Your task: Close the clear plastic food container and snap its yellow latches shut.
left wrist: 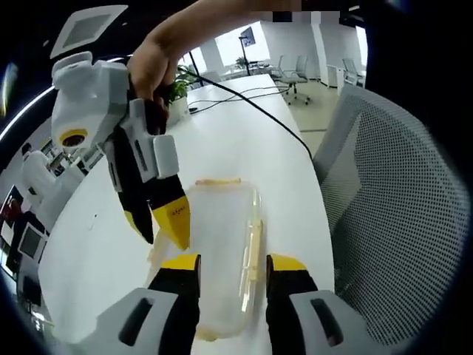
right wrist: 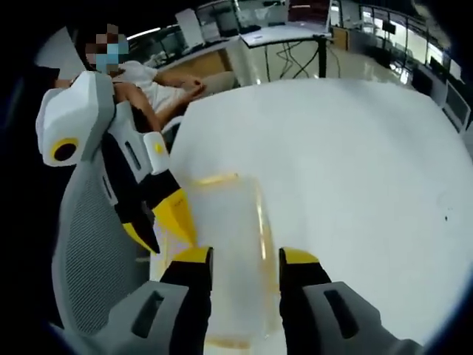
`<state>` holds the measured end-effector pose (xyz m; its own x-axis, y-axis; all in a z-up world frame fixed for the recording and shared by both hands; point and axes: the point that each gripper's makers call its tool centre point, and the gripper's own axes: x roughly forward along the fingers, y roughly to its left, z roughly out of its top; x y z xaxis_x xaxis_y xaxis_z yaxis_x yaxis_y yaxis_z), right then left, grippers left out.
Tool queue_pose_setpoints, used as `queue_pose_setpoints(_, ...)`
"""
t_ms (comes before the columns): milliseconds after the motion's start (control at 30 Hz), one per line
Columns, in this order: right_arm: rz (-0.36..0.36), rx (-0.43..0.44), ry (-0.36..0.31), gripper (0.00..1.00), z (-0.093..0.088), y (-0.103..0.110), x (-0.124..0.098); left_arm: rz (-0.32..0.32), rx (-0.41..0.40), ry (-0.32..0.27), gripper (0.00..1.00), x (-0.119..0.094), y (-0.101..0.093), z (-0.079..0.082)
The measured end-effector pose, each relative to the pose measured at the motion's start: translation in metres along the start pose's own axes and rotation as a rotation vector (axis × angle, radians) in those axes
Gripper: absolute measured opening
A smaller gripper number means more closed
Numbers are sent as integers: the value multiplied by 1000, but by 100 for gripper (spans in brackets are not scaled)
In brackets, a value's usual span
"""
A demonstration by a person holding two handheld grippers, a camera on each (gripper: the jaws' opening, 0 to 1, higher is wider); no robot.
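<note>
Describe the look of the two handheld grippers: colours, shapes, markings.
The left gripper and the right gripper match: black jaws capped with yellow tips, rising from grey housings with dark slots. Seen from across, each has a white moulded body. On the right gripper's yellow tip there is small dark lettering, too small to read.

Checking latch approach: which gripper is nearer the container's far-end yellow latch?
Can't separate them. Left gripper straddles one end of the container; right gripper straddles the opposite end. Each view's far-end latch lies by the other gripper.
</note>
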<state>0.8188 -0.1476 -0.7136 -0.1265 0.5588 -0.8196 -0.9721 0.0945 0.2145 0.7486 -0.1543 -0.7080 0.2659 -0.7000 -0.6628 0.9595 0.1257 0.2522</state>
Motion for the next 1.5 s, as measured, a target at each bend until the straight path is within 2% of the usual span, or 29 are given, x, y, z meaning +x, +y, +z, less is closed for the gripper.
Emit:
queue_pose_setpoints(333,-56,-21,-15,39,-7,0,-19,47,-125,1,35,-17,9,-9)
queue_pose_setpoints(800,-114,-17,-32,45,-26,9,-38,107,-226,6,43,-36,27,-23)
queue_pose_setpoints(1067,-158,9,-66,50,-35,15,-46,141,-273,-1,50,-45,33,-30)
queue_pose_setpoints(1500,-261,84,-170,59,-54,24,-57,184,-329,-2,61,-52,35,-38)
